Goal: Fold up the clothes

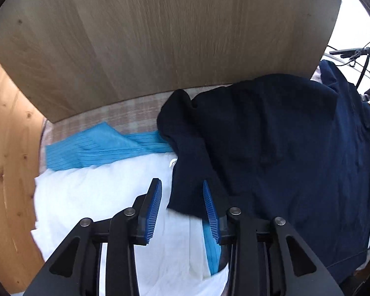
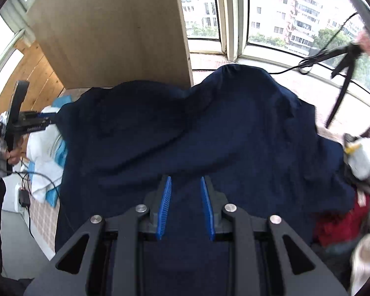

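A dark navy garment (image 2: 197, 128) lies spread and rumpled across a checked surface (image 1: 125, 113), beside a wooden panel (image 1: 160, 29). The left tongs (image 1: 182, 207) hang over its left edge, blue pads (image 1: 153, 209) parted with nothing pinched between them. Beneath that edge lie a white cloth (image 1: 98, 192) and a bright blue ribbed garment (image 1: 98, 148). The right tongs (image 2: 186, 204) hover above the navy fabric, narrowly parted; whether they grip it is unclear.

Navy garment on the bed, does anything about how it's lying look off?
Yes. The navy garment lies rumpled, humped along its far edge, and in the left wrist view one dark corner overlaps the white cloth and the folded light blue piece.
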`<state>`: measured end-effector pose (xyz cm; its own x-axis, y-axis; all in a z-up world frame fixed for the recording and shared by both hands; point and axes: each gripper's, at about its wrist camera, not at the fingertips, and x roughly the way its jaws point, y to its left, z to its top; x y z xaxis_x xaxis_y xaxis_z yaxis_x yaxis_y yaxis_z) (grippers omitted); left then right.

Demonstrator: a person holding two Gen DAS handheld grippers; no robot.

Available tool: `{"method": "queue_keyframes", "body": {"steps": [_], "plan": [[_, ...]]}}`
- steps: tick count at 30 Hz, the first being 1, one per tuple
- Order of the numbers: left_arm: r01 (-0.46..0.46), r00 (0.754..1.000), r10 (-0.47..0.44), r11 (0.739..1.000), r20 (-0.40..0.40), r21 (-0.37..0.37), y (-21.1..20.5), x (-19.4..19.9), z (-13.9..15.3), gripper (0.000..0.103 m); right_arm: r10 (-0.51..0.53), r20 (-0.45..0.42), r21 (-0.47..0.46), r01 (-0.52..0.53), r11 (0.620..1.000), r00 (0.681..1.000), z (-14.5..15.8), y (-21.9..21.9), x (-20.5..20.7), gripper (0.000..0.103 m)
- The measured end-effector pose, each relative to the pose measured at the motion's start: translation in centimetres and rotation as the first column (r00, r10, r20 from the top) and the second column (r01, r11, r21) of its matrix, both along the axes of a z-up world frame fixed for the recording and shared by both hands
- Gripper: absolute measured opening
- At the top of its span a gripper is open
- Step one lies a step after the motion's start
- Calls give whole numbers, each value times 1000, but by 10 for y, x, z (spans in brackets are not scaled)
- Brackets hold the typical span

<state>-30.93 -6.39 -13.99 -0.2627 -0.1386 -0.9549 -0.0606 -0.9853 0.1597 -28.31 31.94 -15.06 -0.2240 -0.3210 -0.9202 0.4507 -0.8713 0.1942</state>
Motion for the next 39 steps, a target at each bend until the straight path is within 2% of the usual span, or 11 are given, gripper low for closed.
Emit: {"method": "queue_keyframes", "body": {"steps": [2,3,6,11,14,17,20,25,32,35,39], "plan": [[-2,1000,2,1000,-16,-8,1,-2,-3,29,2,14,20,-2,1000,1000,-21,-5,-15,25],[-9,1000,9,1000,-23,6,1,-2,-3,13,3,21,30,-3,1000,1000,-31,-8,-23,25],[-15,999,17,999,-50,33,2,-1,0,4,-10,62,41,7,999,998,-63,-12,-41,25],[-9,988,13,1000,-152,26,2,30,42,4,-16,88,72,9,997,996,-96,-19,-54,25],[-109,975,116,993,-190,45,-29,60,59,7,-3,68,75,-2,997,998,-97,-22,-56,25],[-141,989,132,980,-72,-143,-47,68,33,10,11,73,92,-18,996,997,-96,-26,-59,25],[-170,984,164,982,-76,-79,-59,65,40,13,27,56,117,-33,993,998,-89,-31,-59,25],[4,989,-4,1000,-147,1,-12,24,55,34,40,18,43,-41,998,999,-62,-41,-62,25],[234,967,-225,970,-116,69,87,-41,7,34,55,-2,-55,-55,997,998,-53,-69,-84,28],[291,955,-279,944,-96,153,118,-51,-15,34,28,68,-119,-19,993,997,-62,-70,-98,29],[312,950,-304,938,-77,150,137,-62,-37,33,46,61,-118,-38,992,997,-69,-84,-105,29]]}}
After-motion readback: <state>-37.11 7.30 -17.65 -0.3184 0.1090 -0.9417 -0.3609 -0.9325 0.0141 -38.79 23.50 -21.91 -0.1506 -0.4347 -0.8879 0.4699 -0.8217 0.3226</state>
